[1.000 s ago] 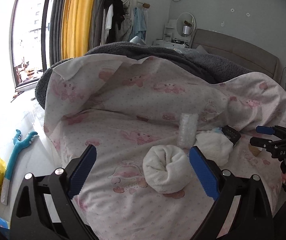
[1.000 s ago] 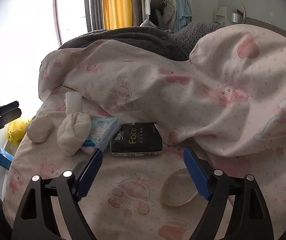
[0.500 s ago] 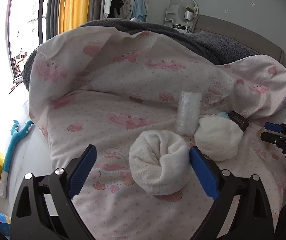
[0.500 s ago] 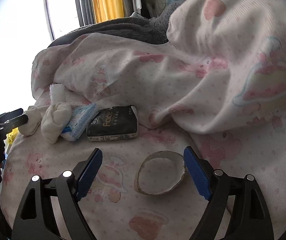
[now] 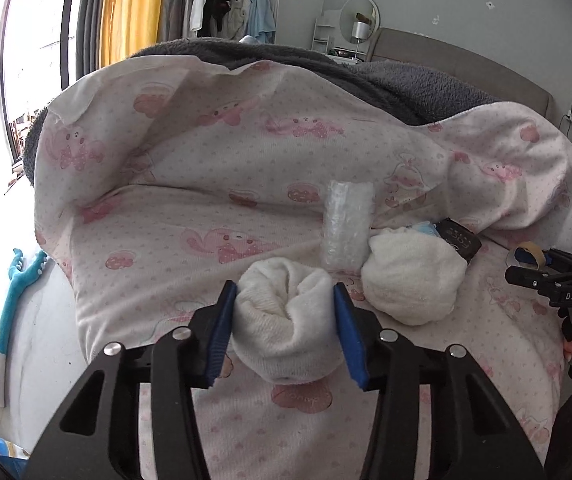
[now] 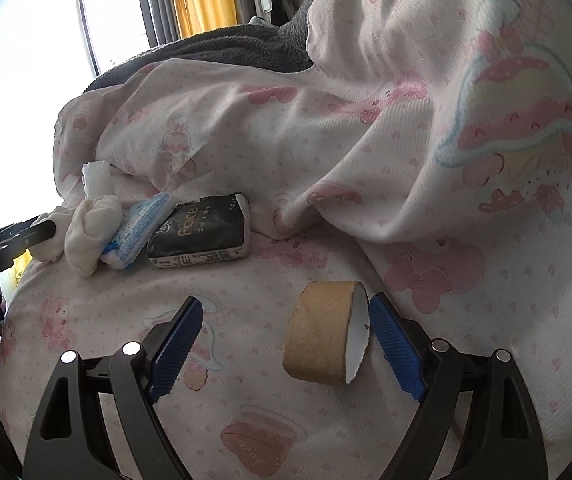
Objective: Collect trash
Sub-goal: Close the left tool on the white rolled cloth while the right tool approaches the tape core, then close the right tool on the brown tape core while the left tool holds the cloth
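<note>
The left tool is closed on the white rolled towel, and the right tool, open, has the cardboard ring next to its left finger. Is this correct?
Not quite. In the right wrist view the cardboard ring sits next to the right finger of the open right tool, not the left finger. The rest holds: the left wrist view shows the left tool closed on the white rolled towel.

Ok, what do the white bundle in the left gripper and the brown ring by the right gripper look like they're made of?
White bundle: soft knitted or terry cloth, matte, with a ribbed weave and rolled folds; it dents between the left gripper pads. Probably a balled sock or cloth.

Brown ring: likely cardboard, a dull tan outside, white inside and a ragged torn edge, like a spent tape core.
</note>
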Demonstrator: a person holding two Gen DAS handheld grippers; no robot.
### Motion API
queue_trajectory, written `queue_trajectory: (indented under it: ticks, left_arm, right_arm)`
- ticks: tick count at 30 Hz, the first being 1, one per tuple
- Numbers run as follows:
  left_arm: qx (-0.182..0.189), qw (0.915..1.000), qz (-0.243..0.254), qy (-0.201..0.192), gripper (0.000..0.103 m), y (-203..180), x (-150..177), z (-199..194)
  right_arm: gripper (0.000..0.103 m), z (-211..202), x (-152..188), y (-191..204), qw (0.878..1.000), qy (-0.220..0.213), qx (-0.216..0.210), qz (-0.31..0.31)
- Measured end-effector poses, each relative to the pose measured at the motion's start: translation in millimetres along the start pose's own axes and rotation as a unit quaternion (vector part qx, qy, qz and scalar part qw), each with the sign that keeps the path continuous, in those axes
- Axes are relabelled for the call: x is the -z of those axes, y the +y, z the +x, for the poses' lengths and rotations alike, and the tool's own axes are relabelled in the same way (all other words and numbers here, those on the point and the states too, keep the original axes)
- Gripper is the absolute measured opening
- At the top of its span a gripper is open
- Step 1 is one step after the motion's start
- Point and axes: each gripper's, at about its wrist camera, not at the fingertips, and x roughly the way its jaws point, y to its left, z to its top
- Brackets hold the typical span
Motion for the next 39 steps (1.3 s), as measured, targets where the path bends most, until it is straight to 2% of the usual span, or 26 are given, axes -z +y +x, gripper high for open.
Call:
queue_trajectory:
  ticks: [6,12,13,16,20,29,39]
  left_arm:
    - [-0.005,1.0,0.004,-0.006,0.05,-0.1,0.8,-4.8]
    - [-0.007,0.9999,0.007,-0.014,0.05,0.3,0.4,-15.1]
    - [-0.007,0.9998,0.006,-0.015,0.05,0.9,0.6,-17.4]
    - [-0.01,0.9997,0.005,-0.02,0.05,3.1,0.8,-24.4]
    - [-0.021,0.9994,0.008,-0.024,0.05,5.9,1.1,-34.0]
    - [-0.044,0.9986,-0.007,-0.027,0.05,19.8,4.3,-54.7]
    - [-0.074,0.9969,-0.02,-0.019,0.05,44.4,20.7,-82.6]
  right_arm:
    - [0.086,-3.7,0.3,-6.3,1.0,-0.006,-0.011,0.01]
    - [0.086,-3.8,0.2,-2.5,1.0,0.0,-0.004,0.008]
    - [0.084,-5.0,1.1,-2.7,1.0,-0.001,-0.003,0.009]
    - [0.06,-0.6,4.0,-2.1,1.0,0.015,0.004,0.01]
    - [0.048,1.6,5.2,3.5,1.0,0.022,0.008,0.002]
    - [0.045,-20.2,3.4,20.7,1.0,-0.013,0.028,0.006]
    - [0.039,-41.8,-14.1,51.0,0.999,-0.034,-0.007,0.021]
